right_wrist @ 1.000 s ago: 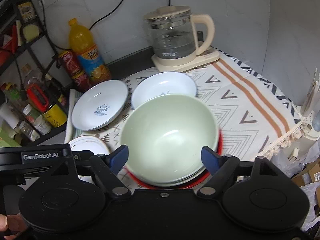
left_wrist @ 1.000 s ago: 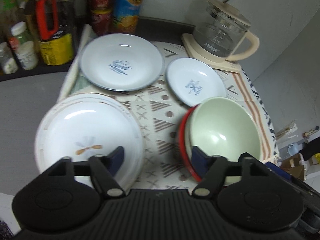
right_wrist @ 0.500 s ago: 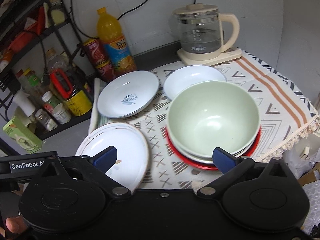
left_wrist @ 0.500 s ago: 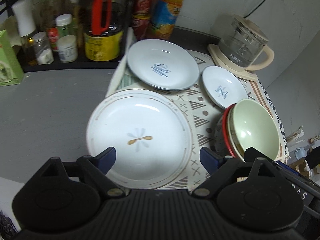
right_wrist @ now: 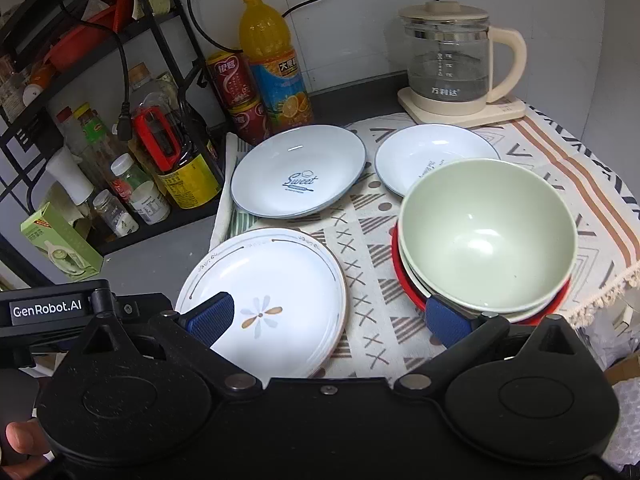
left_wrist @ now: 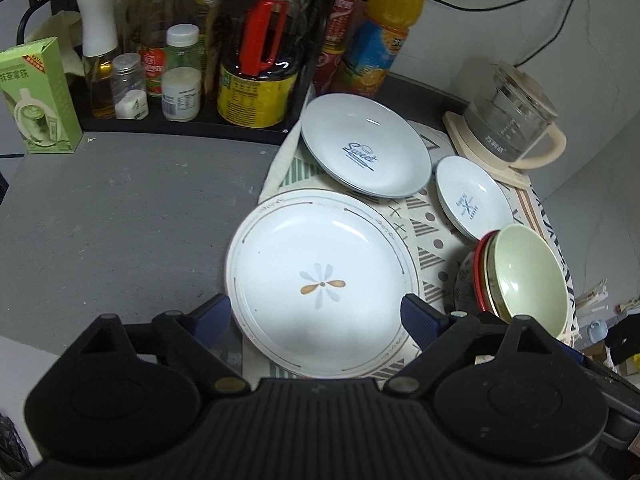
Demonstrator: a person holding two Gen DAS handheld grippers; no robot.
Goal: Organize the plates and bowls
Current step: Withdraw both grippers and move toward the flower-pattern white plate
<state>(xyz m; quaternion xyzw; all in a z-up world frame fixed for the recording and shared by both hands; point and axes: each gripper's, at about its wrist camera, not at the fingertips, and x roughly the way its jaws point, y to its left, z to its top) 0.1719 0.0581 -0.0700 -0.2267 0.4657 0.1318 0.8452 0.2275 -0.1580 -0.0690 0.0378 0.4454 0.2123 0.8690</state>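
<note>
A white flower plate point(left_wrist: 320, 280) point(right_wrist: 264, 296) lies at the near left of the patterned cloth point(right_wrist: 360, 276). A pale blue "Sweet" plate point(left_wrist: 364, 148) point(right_wrist: 298, 174) and a small blue-rimmed plate point(left_wrist: 472, 200) point(right_wrist: 424, 152) lie behind it. A green bowl point(left_wrist: 528, 276) point(right_wrist: 488, 236) sits stacked in other bowls, the lowest red. My left gripper point(left_wrist: 316, 316) is open and empty, above the flower plate's near edge. My right gripper point(right_wrist: 328, 320) is open and empty, between the flower plate and the bowl stack.
A glass kettle point(right_wrist: 452, 60) stands at the back right on its base. An orange drink bottle point(right_wrist: 276, 60), red cans point(right_wrist: 232, 80) and a rack of jars and bottles point(left_wrist: 180, 72) line the back left. A green box point(left_wrist: 38, 96) stands on the grey counter point(left_wrist: 120, 216).
Both grippers have pulled back and shifted left. Their jaws have opened wider. The bowl stack now sits to the right in both views, and the flower plate is centred in the left wrist view.
</note>
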